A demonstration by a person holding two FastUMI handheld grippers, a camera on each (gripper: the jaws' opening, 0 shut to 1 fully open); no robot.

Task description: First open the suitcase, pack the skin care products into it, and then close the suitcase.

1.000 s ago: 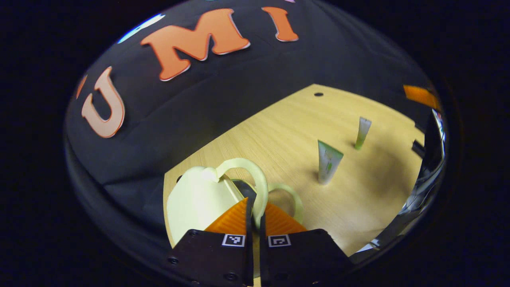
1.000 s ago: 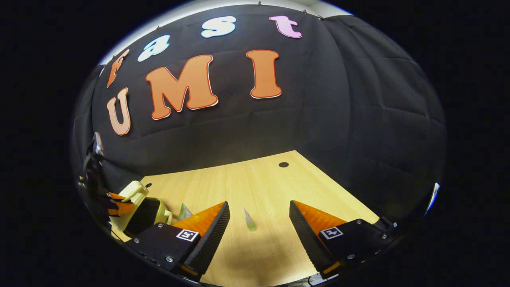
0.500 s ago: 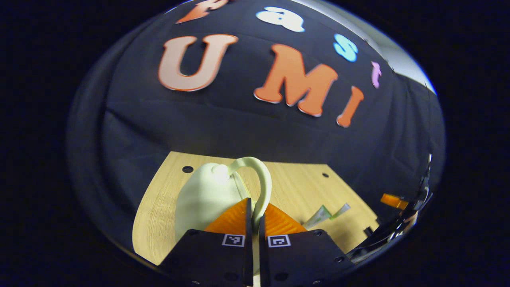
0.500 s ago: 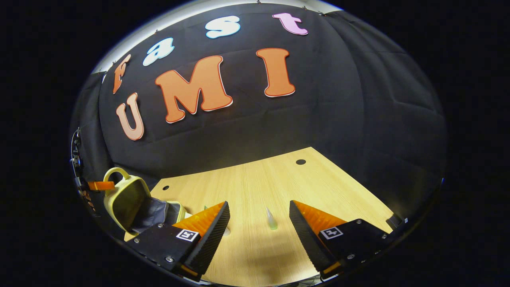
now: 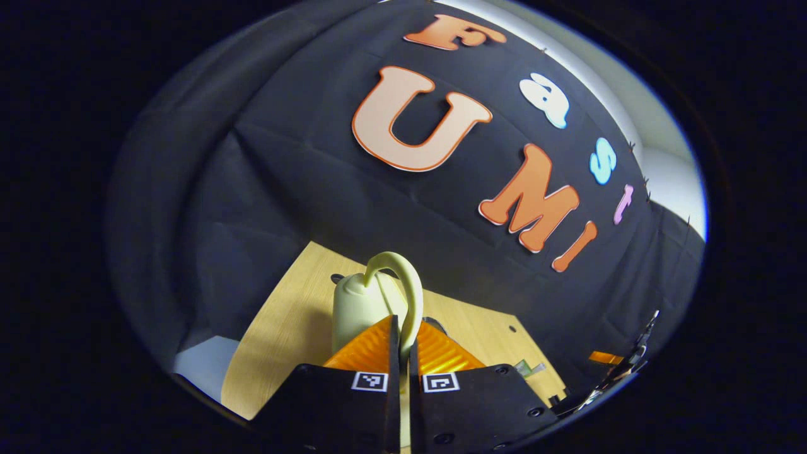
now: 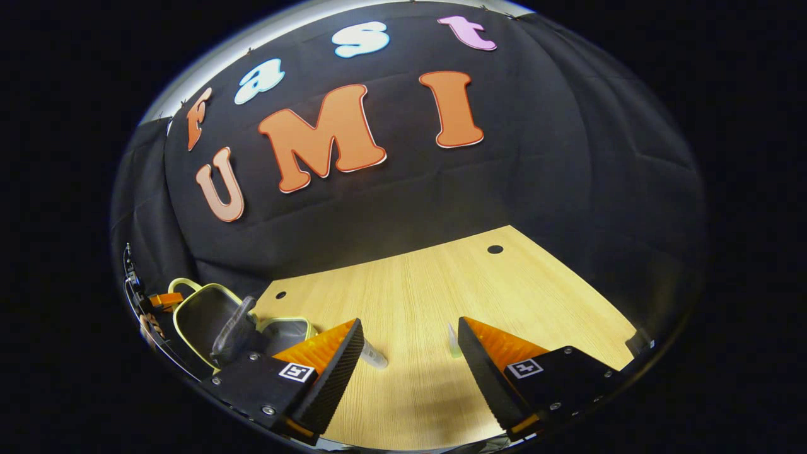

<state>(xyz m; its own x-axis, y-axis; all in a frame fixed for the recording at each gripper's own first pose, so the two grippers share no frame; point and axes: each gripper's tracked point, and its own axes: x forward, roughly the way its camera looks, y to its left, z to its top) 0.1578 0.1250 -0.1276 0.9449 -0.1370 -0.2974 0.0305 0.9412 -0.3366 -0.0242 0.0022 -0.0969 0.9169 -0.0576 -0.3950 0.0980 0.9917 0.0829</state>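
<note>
Left hand-held gripper [image 5: 404, 334]: I keep its fingers clamped on the suitcase handle [image 5: 410, 287].
Change: lid [image 6: 205, 315] swung up; suitcase now open.
Right hand-held gripper [image 6: 410, 353]: spread wide, empty, tubes [image 6: 452, 340] next.

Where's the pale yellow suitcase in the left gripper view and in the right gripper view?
Left gripper view: the suitcase sits bottom centre, its handle pinched by the left gripper.
Right gripper view: the suitcase is at lower left, lid raised, dark lining showing.
Shared landmark: the wooden table under it, with small round holes.
</note>
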